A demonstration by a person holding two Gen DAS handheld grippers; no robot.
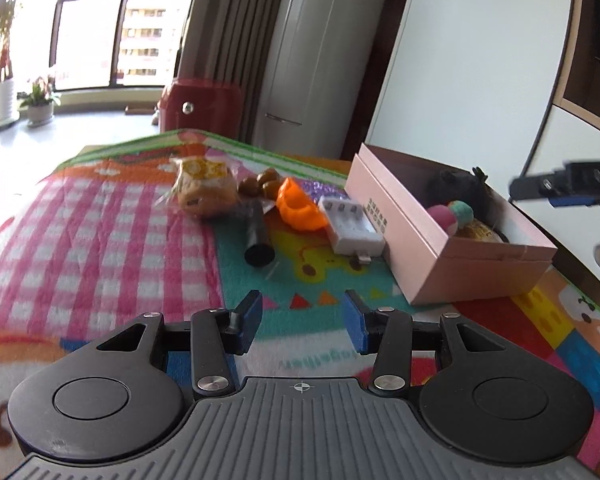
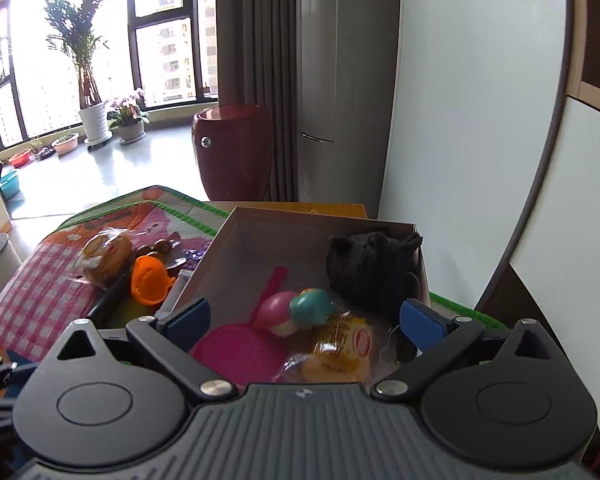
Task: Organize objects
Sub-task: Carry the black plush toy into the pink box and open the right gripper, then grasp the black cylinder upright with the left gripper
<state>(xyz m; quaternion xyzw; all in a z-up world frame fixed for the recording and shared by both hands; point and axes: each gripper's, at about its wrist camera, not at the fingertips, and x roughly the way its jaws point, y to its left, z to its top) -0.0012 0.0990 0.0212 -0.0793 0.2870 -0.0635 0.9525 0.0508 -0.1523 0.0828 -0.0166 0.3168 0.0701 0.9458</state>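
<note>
Colourful play mat (image 1: 100,232) on table; pink box (image 1: 440,248) half-filled. Left gripper (image 1: 302,320) open, empty; right gripper (image 2: 300,320) open above box. Suggest: approach white charger (image 1: 352,228) squarely, grip across its narrow sides.

Right tongs (image 2: 304,320) spread wide, empty, over open box (image 2: 236,256). Between tips: pink scoop (image 2: 236,354), wrapped bun (image 2: 336,354), pastel toy (image 2: 300,310). Beyond: black plush (image 2: 364,268). Left: orange toy (image 2: 150,280).

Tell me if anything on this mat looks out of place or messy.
Several things lie loose outside the pink box: a wrapped bun, brown nuts, an orange toy, a black tube lying on its side, and a white charger against the box wall. Nothing looks spilled or broken.
</note>
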